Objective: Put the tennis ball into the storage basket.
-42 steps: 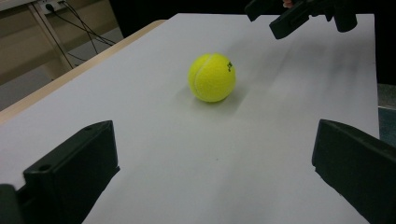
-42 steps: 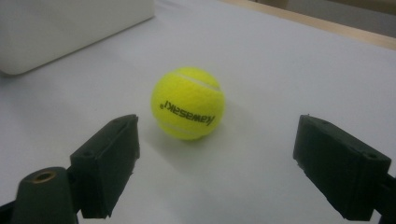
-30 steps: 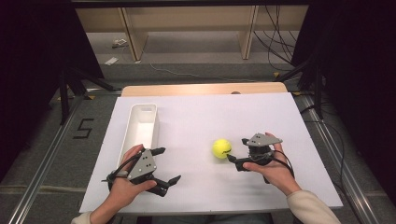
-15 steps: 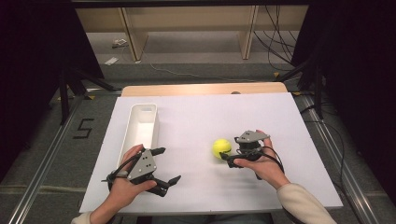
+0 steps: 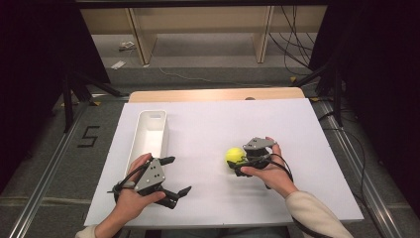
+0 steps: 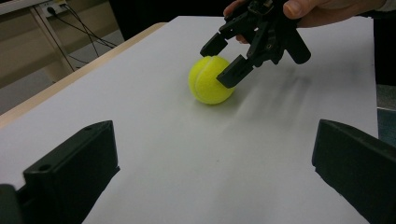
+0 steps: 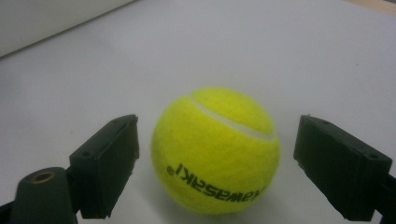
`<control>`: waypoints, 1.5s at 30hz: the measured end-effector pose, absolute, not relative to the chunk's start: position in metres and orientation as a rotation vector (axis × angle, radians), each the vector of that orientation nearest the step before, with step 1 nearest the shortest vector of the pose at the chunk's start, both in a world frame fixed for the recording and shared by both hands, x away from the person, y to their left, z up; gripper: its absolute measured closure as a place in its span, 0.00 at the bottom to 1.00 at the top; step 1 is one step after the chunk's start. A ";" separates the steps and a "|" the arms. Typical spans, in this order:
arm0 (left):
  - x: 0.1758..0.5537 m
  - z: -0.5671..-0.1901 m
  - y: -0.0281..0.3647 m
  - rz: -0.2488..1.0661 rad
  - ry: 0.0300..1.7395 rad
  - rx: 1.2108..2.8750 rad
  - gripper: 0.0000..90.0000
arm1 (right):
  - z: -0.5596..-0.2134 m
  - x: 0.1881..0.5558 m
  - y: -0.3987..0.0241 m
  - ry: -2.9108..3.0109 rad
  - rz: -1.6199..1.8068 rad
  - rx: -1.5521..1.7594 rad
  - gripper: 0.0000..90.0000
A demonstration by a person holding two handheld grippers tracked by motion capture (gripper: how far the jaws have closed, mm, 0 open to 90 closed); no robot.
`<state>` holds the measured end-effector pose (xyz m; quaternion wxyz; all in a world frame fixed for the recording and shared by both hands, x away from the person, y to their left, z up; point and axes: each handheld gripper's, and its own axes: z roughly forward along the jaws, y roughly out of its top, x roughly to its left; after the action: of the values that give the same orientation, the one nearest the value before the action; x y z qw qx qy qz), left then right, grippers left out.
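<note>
Got my right tool (image 5: 236,165) spread wide around the tennis ball (image 5: 235,155) so it can clamp, left tool (image 5: 171,178) parked apart, also wide, on the desk (image 5: 208,124).

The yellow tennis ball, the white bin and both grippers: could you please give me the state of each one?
Yellow felt tennis ball: resting on the white table sheet, ungripped.
Right gripper: open, jaws either side of the ball.
Left gripper: open, holding nothing.
White rectangular plastic bin: upright, empty as far as visible.
</note>
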<state>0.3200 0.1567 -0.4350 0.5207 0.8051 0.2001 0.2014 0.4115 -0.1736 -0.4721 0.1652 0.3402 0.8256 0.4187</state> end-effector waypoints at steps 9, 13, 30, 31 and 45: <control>0.322 -0.436 0.158 0.476 0.484 1.924 0.00 | -0.476 0.414 -0.168 2.360 1.177 0.969 0.17; 0.323 -0.436 0.157 0.466 0.483 1.921 0.00 | -0.477 0.415 -0.167 2.365 1.176 0.975 0.17; 0.323 -0.437 0.157 0.465 0.480 1.923 0.00 | -0.487 0.422 -0.161 2.394 1.149 0.968 0.17; 0.323 -0.437 0.158 0.466 0.480 1.923 0.00 | -0.487 0.423 -0.160 2.396 1.147 0.968 0.17; 0.322 -0.436 0.157 0.471 0.481 1.925 0.00 | -0.489 0.425 -0.155 2.415 1.110 0.956 0.24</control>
<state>0.3220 0.1574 -0.4365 0.5237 0.8042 0.2008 0.1969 0.4251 -0.1553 -0.4895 0.1578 0.3343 0.8442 0.3882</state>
